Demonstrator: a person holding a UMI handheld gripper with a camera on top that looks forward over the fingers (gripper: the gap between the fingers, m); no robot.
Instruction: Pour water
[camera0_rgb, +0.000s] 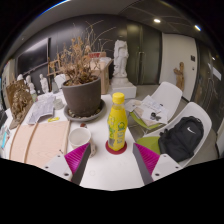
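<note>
A yellow bottle (117, 123) with a yellow cap stands upright on a red coaster (118, 148) on the white round table (108, 170). A white cup (79, 136) stands to its left, just beyond the left finger. My gripper (112, 160) is open and empty. Its pink-padded fingers (74, 158) sit short of the bottle, one at each side, with a wide gap between them. The bottle is just ahead of the fingers, in line with the gap.
A large potted plant with dry branches (82, 88) stands behind the cup. A black backpack (182, 137) lies on a white chair at the right. Papers (152, 108) and a green item (148, 144) lie right of the bottle. A white statue (120, 60) stands behind.
</note>
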